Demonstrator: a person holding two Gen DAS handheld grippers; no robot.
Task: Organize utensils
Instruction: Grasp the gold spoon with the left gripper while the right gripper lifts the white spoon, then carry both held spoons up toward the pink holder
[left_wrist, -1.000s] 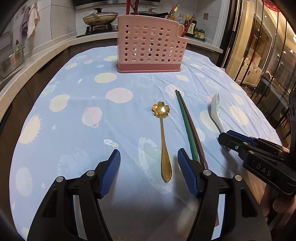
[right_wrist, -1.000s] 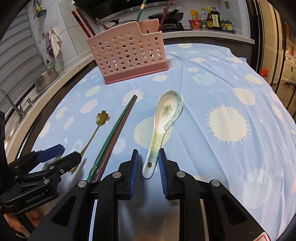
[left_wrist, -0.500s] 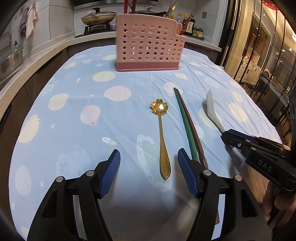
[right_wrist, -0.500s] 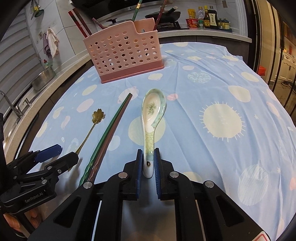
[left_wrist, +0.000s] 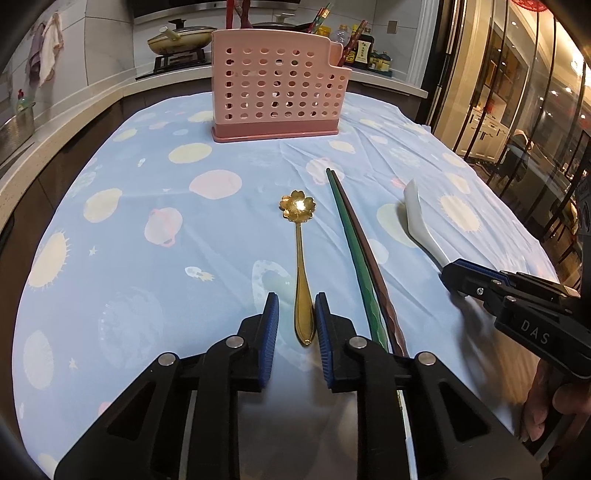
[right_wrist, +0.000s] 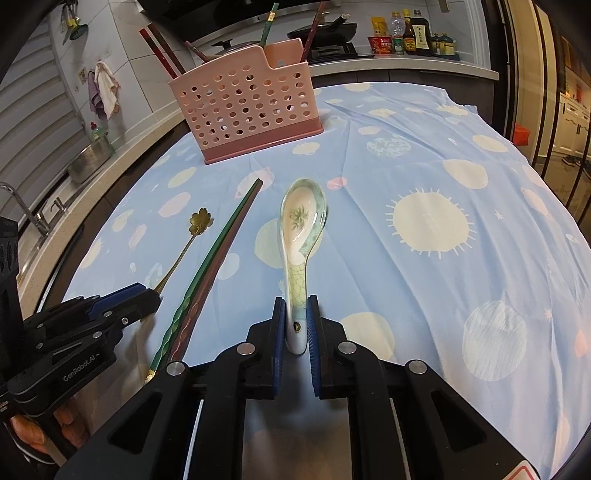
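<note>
So the key thing here was the gold spoon (left_wrist: 302, 273): it lay dead ahead of the left gripper (left_wrist: 297, 325), its long axis running straight from 6 toward 12, handle end between the blue pads and the flower-shaped bowl pointing off at the rack (left_wrist: 277, 88) at 12. The jaws were closing on it, but there was still a sliver of gap on each side of the handle, so no real grip. The right gripper (right_wrist: 296, 325) was already clamped on the tail of the ceramic spoon (right_wrist: 301, 236), which also ran 6 to 12 in its own view. The chopsticks (left_wrist: 360, 258) sat at about 1 o'clock from the left gripper, just beside the gold spoon. Looks-wise, the gold one was thin and shiny with a petal bowl; my guess is it's slippery to pinch.
</note>
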